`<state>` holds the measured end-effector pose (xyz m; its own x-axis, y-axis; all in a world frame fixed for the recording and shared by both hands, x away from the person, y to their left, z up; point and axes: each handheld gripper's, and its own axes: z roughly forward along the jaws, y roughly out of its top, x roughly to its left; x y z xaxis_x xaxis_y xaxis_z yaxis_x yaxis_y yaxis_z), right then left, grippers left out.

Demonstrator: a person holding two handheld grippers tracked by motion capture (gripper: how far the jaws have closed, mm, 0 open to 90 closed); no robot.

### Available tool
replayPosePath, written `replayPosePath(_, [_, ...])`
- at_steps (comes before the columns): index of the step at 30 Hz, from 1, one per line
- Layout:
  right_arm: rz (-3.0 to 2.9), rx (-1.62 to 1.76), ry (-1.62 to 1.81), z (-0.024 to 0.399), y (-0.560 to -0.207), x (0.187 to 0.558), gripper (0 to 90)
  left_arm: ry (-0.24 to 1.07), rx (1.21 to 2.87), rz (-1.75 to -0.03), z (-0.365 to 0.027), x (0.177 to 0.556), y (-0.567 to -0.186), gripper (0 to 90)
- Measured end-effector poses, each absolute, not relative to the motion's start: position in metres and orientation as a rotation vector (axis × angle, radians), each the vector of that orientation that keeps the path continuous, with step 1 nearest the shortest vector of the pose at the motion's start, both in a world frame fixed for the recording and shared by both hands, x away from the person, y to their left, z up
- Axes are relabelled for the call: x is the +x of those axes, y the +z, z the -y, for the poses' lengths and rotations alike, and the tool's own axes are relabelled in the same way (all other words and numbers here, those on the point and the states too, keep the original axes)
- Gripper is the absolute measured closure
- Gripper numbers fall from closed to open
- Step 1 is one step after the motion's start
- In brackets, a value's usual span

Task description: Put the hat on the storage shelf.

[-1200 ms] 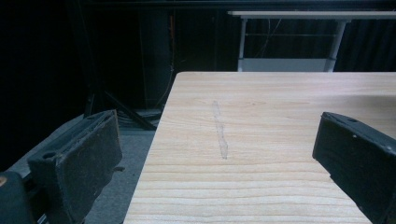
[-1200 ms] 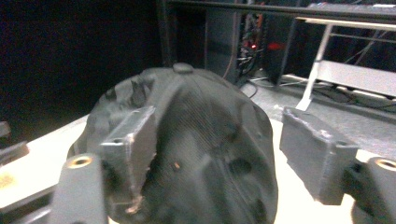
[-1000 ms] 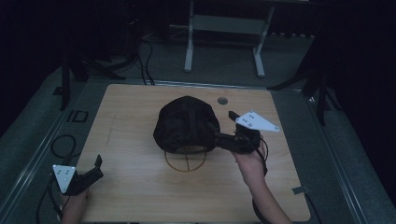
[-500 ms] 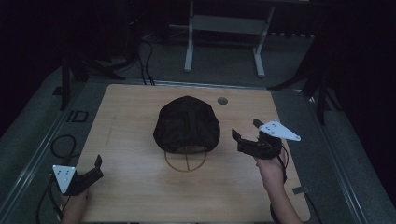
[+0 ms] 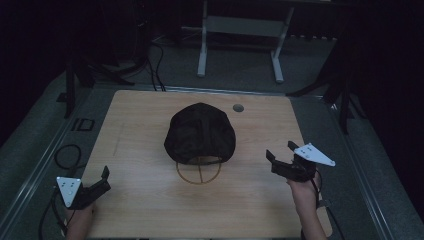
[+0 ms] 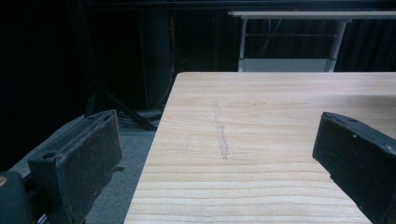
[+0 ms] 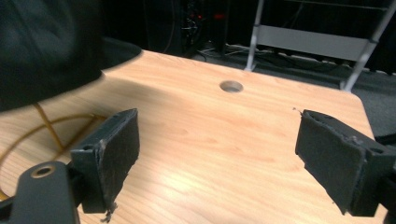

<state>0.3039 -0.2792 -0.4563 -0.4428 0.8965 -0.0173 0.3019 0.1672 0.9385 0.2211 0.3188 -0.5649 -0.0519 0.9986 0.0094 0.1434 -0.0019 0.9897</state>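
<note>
A black cap (image 5: 200,132) of soft, dull cloth sits domed in the middle of the pale wood-grain table (image 5: 140,210), its near edge covering part of a thin yellow circle (image 5: 198,172) drawn with crossed lines. A small round hole (image 5: 238,107) is cut in the tabletop beyond it. The right gripper (image 5: 281,159) hangs near the table's right edge, well apart from the cap, its flat, worn black pads (image 7: 116,154) spread wide and empty. The left gripper (image 5: 102,181) rests at the near left corner, likewise gaping, holding nothing.
</note>
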Motion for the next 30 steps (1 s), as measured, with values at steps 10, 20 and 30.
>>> replayPosePath(10, [-1.809, 1.243, 1.155, 0.324, -0.493, 0.297, 13.2, 1.184, 1.292, -1.353, -0.319, 0.221, -0.565, 1.8])
replayPosePath(20, [-1.731, 1.332, 1.101, 0.355, -0.517, 0.288, 12.0, 1.178, 1.294, -1.361, -0.319, 0.221, -0.565, 1.8])
replayPosePath(30, [-1.686, 1.424, 1.011, 0.377, -0.533, 0.277, 12.1, 1.176, 1.296, -1.363, -0.319, 0.221, -0.565, 1.8])
